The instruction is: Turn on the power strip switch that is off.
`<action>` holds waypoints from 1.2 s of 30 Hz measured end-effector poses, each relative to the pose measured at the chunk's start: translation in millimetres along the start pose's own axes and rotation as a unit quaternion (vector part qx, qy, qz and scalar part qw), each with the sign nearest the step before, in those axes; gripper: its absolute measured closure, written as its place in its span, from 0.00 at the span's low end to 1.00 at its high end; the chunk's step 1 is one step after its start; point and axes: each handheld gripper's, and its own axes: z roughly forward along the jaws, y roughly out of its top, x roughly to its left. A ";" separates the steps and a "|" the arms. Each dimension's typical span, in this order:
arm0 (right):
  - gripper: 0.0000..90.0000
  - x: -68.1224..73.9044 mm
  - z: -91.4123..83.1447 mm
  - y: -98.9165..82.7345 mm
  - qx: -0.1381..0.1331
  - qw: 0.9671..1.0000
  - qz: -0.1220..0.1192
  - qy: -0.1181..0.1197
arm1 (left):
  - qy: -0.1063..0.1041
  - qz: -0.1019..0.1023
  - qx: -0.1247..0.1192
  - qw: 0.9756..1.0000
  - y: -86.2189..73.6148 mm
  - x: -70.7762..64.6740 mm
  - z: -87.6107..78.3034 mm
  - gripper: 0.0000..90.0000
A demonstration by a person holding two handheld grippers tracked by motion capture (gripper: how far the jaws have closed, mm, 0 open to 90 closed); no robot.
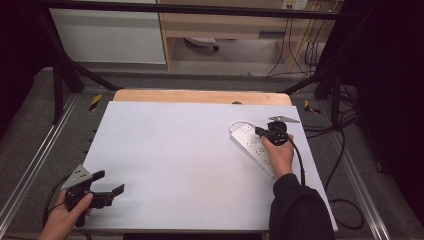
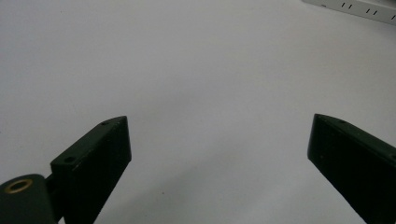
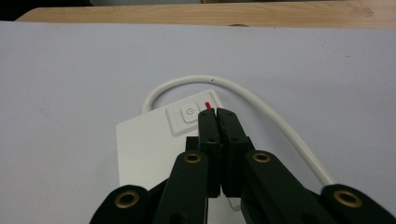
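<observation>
White plastic power strip [image 1: 254, 146] lies right of frame centre; right gripper [image 3: 216, 111], 2 jaws closed and empty, tips beside its button [image 3: 189, 112]. Left gripper [image 1: 111, 183], lower left, gapes open.

Lying on the mat [image 1: 175, 150] near its right edge: power strip [image 1: 252, 147], cable [image 3: 261, 100] looping behind its far end. Above that end, apparently over the switch [image 3: 189, 113]: right gripper [image 1: 260, 132]. At the near left corner: left gripper [image 1: 111, 182].
</observation>
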 end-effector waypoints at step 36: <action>0.92 6.9 -19.3 10.0 -0.032 0.999 -0.006 0.014 | -0.001 0.000 0.001 1.000 -0.1 -0.3 0.3 0.07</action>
